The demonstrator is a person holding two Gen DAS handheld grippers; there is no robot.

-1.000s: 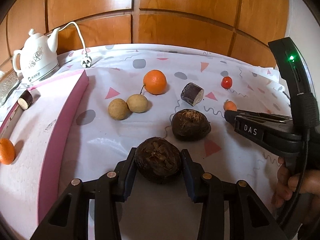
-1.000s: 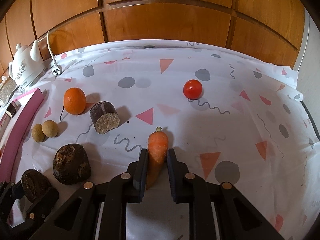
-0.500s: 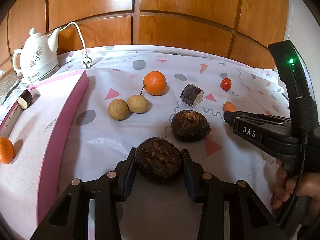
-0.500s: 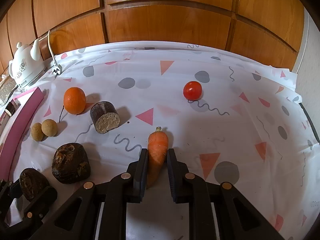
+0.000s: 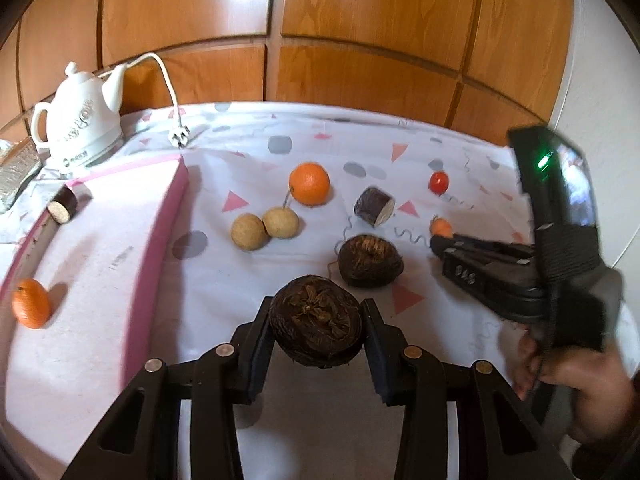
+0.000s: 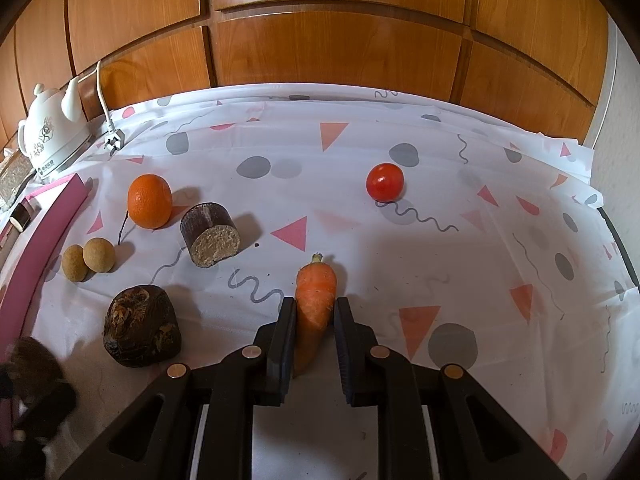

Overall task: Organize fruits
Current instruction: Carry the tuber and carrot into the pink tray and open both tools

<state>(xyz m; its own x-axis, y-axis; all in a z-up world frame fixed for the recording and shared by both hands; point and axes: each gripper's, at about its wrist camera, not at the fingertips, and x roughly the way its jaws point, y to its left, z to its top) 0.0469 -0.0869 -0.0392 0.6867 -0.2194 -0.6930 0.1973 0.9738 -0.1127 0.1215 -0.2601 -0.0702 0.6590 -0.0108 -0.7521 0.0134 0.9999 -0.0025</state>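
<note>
Left hand-held gripper (image 5: 316, 330) is pinching the dark fibrous root (image 5: 315, 332) across its widest part, with both pads on its flanks. It looks lifted just clear of the table (image 5: 224, 280), close to the right of the pink tray (image 5: 158, 256). Right hand-held gripper (image 6: 315, 320) is pinching the carrot (image 6: 314, 304) low on its taper, stem end pointing away. Whether the carrot is lifted off the cloth can't be told.

Judgement: the step in hand is carrying the root over to the pink tray.

- The tray's side wall is raised, so bring the root up over the edge before you traverse. Don't drag it across.
- The tray already holds a small orange (image 5: 30, 307) near its front and a cut dark piece (image 5: 63, 207) at its far end. Aim for the bare middle.
- The root is round and the grip is wide, so keep the squeeze steady. It'll likely roll on release, so set it down flat side first and then spread.
- Hold the right gripper parked while the left moves. The second root (image 5: 370, 258), just right of the tray-side path, is close enough to clip.
- The carrot is gripped on a taper and could slip forward if tilted down.
</note>
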